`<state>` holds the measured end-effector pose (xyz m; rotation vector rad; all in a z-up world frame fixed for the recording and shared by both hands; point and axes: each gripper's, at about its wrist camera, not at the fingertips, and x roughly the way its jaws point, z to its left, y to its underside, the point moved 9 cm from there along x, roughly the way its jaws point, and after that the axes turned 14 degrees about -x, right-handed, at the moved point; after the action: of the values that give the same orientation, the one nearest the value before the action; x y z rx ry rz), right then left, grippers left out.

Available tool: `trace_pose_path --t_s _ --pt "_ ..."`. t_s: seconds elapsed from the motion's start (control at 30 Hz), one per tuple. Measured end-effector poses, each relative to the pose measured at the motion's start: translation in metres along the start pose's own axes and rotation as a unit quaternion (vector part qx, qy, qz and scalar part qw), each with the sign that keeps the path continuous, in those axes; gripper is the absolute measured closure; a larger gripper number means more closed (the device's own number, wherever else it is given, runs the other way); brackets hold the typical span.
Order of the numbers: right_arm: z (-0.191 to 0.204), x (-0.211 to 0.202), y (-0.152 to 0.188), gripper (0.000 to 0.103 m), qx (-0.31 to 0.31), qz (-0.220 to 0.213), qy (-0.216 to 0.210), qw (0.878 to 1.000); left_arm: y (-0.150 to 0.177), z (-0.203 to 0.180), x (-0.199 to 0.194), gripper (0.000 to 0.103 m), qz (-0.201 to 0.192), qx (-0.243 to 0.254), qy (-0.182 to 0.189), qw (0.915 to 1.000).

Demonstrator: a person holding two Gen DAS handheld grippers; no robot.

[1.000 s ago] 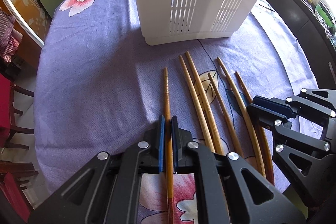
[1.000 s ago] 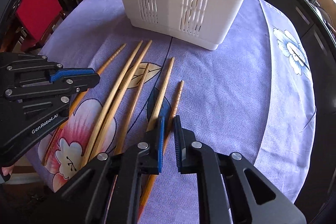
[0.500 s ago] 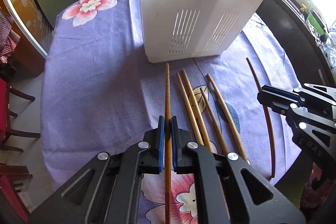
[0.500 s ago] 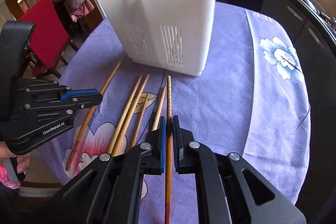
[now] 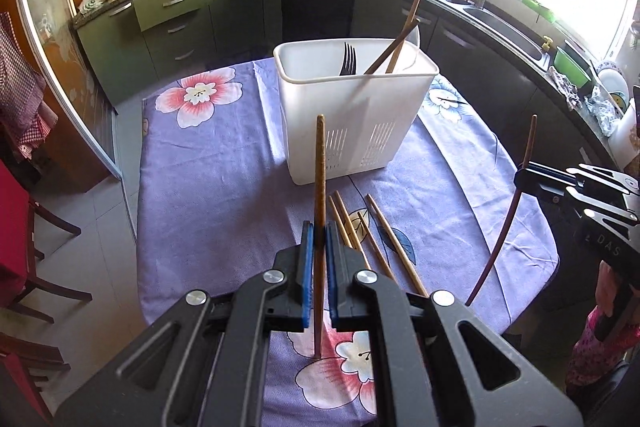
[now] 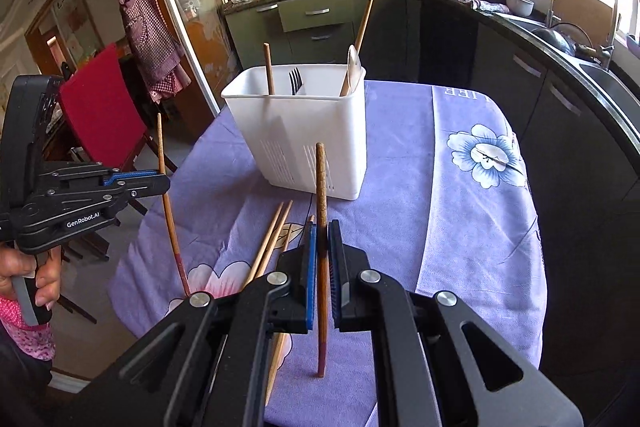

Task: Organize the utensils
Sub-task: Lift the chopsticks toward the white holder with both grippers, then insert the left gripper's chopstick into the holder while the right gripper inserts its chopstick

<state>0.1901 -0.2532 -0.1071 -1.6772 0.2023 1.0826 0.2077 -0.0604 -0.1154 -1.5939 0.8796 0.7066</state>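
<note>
Both chopsticks are up off the cloth now! The left gripper (image 5: pixel 316 247) clamps one dark chopstick (image 5: pixel 319 179), the right gripper (image 6: pixel 322 251) another (image 6: pixel 321 195), each standing upright, with the white caddy (image 5: pixel 352 123) just ahead, ready for dropping in.

Four chopsticks (image 5: pixel 372 239) are laid on the table (image 5: pixel 208 195) before the caddy (image 5: pixel 352 111), a fork (image 5: pixel 348 61) stood inside.
</note>
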Motion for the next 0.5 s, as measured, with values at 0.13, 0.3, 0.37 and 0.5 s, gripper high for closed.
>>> trace_pose_path --t_s 0.13,0.3,0.37,0.5 --pt "0.000 -0.005 0.003 0.096 0.004 -0.006 -0.001 1.000 0.001 0.001 -0.008 0.097 -0.006 0.002 0.000 1.0000" --pt "0.000 -0.014 -0.002 0.096 0.003 -0.021 0.001 1.000 0.000 0.000 -0.018 0.097 -0.016 0.007 -0.002 0.9998" --pt "-0.002 -0.019 -0.007 0.096 0.005 -0.028 0.003 1.000 -0.002 0.000 -0.021 0.097 -0.019 0.008 -0.001 0.9998" --pt "-0.004 -0.025 -0.017 0.096 0.004 -0.037 0.006 0.999 -0.007 0.001 -0.023 0.097 -0.022 0.004 0.002 0.9998"
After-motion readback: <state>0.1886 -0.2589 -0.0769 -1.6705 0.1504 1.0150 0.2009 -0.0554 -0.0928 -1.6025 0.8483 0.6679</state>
